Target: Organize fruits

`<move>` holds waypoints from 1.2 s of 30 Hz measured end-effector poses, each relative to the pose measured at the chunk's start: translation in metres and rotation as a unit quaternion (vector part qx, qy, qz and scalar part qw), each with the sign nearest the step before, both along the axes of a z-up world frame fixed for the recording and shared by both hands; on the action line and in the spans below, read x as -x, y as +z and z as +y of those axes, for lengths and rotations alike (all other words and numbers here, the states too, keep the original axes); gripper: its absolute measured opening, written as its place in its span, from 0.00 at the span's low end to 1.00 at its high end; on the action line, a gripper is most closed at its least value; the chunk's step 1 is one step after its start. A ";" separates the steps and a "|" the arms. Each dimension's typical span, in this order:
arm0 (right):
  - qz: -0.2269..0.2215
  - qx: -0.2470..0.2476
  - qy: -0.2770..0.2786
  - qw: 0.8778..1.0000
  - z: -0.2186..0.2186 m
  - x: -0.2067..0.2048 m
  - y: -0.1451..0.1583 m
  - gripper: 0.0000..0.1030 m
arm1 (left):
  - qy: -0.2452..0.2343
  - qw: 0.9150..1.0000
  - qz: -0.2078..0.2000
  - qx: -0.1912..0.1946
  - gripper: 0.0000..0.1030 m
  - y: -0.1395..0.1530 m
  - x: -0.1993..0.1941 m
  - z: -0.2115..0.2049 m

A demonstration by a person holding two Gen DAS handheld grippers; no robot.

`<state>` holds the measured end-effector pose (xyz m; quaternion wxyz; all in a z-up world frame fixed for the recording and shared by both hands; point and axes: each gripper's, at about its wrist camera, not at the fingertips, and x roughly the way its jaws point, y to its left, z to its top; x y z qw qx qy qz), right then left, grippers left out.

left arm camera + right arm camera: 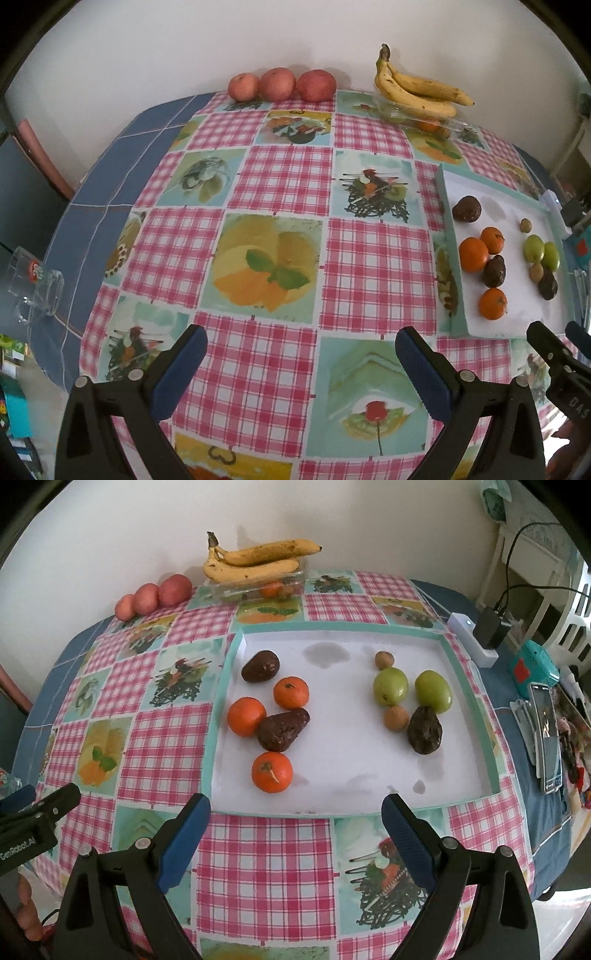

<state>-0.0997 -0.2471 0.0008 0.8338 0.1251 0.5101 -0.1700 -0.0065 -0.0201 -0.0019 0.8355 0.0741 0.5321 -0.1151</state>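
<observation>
Our left gripper [301, 363] and right gripper [295, 830] both empty with fingers spread wide above the worktop [266, 867], tray [218, 738] at 12 o'clock of our right gripper holding 3 oranges [246, 716], 3 avocados [283, 728], 2 green fruits [390, 686], bananas [255, 563] at the far edge.

Plain off-white wall [110, 524] along the far side, evenly lit. Tabletop [280, 177] under a pink-check cloth with food-picture squares, blue cloth [122, 147] beneath at the left edge. White slatted furniture [532, 572] far right, trailing a black cable [517, 542].
</observation>
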 end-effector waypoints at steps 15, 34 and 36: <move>-0.009 0.003 0.019 1.000 0.012 -0.001 0.004 0.91 | -0.011 1.000 0.007 -0.009 1.00 -0.004 0.000 -0.003; 0.002 0.004 0.022 1.000 0.013 -0.002 0.000 0.91 | -0.010 1.000 0.007 -0.009 1.00 -0.004 -0.001 -0.004; 0.002 0.004 0.022 1.000 0.013 -0.002 0.000 0.91 | -0.010 1.000 0.007 -0.009 1.00 -0.004 0.000 -0.004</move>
